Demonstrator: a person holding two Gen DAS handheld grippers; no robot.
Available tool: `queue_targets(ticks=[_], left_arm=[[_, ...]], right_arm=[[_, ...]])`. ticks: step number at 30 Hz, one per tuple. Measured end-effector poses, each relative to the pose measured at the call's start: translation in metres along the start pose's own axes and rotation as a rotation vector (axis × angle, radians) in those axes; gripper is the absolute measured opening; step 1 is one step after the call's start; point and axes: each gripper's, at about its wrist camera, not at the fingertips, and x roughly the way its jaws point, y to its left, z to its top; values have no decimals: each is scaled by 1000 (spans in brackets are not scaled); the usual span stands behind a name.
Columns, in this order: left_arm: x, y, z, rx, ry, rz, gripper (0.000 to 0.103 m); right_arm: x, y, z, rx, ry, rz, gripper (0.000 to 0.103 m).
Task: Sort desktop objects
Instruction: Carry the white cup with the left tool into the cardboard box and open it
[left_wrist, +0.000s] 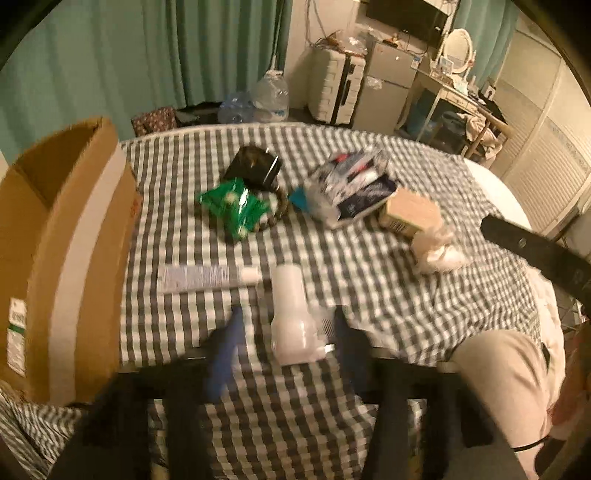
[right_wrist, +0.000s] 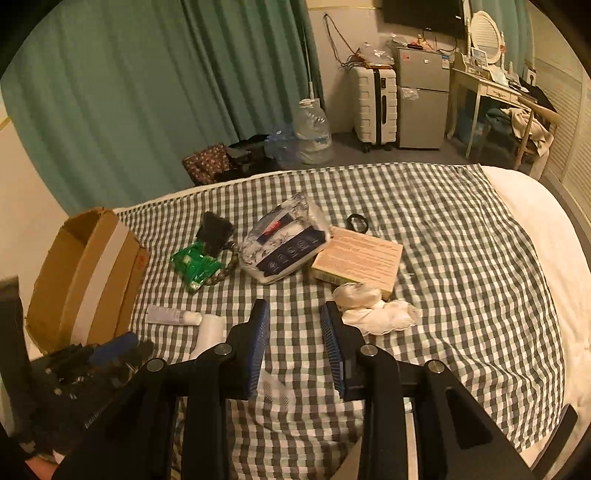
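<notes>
Everything to be sorted lies scattered on a bed spread with a checked cloth, and an open cardboard box stands at the cloth's nine o'clock edge. I take it for the collecting bin, set there so either hand can reach it.

The clutter gathers in the middle. A green foil packet lies against a string of beads and a small black pouch at about eleven o'clock. A plastic-wrapped patterned pack leans on a flat tan box at twelve to one o'clock, and a black hair tie sits just beyond them. Crumpled white tissue lies just beside the tan box, nearer me. A white tube lies flat near the cardboard box, probably awaiting its turn.

The left claw stands well apart at its tips, and a white bottle lies on the cloth in the gap. The blur keeps me from swearing to it, but neither fingertip seems to press on it, so I judge it loose.

The right claw hangs over bare cloth at six o'clock of the pile, its blue pads partly spread with nothing between them. Its right finger sits near the tissue without touching, from what I can see.
</notes>
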Motion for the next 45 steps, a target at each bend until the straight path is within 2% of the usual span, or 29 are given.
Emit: queue_targets(ticks=[5,9,10,11,12,17,20,26,30,34,36,40,45], left_arm=[[41,0,-5,-47,74,-36,58],[79,-1,-3,-75,139,-45,58],[89,-2,-2,-76,165,-45,56],[96,-3,-2,-74,185,-45,44],[103,-4,-1,-66,203,-38,44],[98,-8,4,-45,187,-40,44],[82,-6,7,-60,158,-52,44],[13,10,25,-77,15,-50,44],[-52,35,51,-79,-100,-33,44],[-104,78,66,-102,-172,26,44],[-121,108,67,-118,-185,78,44],[-136,160,50,-179,-179,136,44],[-124,217,18,-255,-134,195,44]], right_arm=[[17,4,-7,-21,40,1,30],[36,-9,-11,-1,77,3,30],[41,-14,-12,7,87,4,30],[44,-17,-12,13,95,4,30],[48,-21,-12,22,105,5,30],[59,-35,-10,56,125,8,30],[56,-36,-6,62,118,14,30],[33,-15,0,31,77,27,30],[4,19,10,-17,25,69,30],[-23,63,21,-72,-23,151,30],[-35,89,25,-103,-43,192,30],[-47,139,29,-182,-57,245,30],[-40,193,28,-240,-20,339,30]])
